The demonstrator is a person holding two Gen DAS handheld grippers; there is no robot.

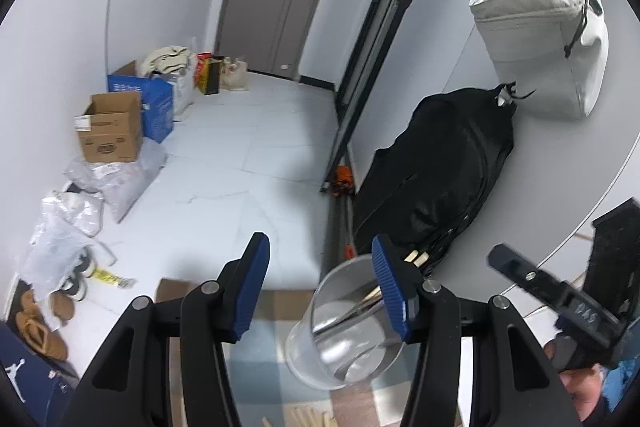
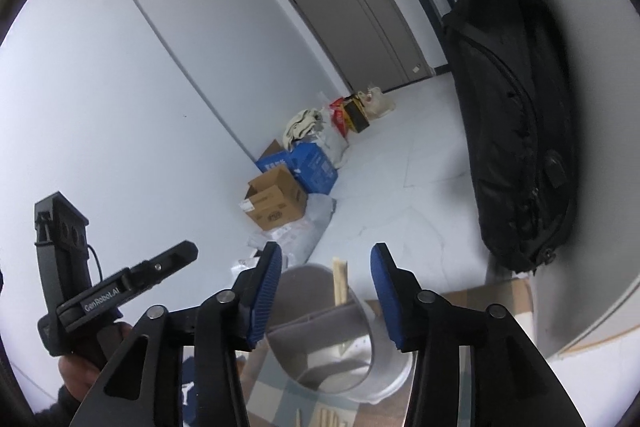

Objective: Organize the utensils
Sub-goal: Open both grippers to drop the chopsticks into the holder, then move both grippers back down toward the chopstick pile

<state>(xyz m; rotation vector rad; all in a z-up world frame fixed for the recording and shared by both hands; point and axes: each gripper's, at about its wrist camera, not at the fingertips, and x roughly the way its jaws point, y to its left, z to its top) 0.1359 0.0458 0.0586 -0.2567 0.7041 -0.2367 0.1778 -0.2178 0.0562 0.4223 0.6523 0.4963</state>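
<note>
A: Where's the left claw (image 1: 320, 265) right now?
B: Low centre of its own wrist view, blue pads spread apart and gripping nothing. Its right pad overlaps the rim of the clear cup (image 1: 344, 327), but I can't tell whether it touches.

A: And the cup itself?
B: It sits lower centre-right in that view, on a checked cloth (image 1: 264, 343), with wooden chopsticks (image 1: 416, 259) leaning inside it. More chopsticks (image 1: 308, 417) lie loose on the cloth at the bottom edge.

A: The right claw (image 2: 326, 267)?
B: Also agape and empty, lower centre of the right wrist view. The cup (image 2: 348, 359) shows between and below its fingers, a chopstick (image 2: 340, 281) rising from it in the gap, touching neither pad.

A: Anything else nearby?
B: A black backpack (image 1: 440, 171) lies on the grey surface (image 1: 540, 155) in the right half of the left view, with a grey bag (image 1: 548, 39) above it. Cardboard boxes (image 1: 112, 127) stand on the floor at left.
</note>
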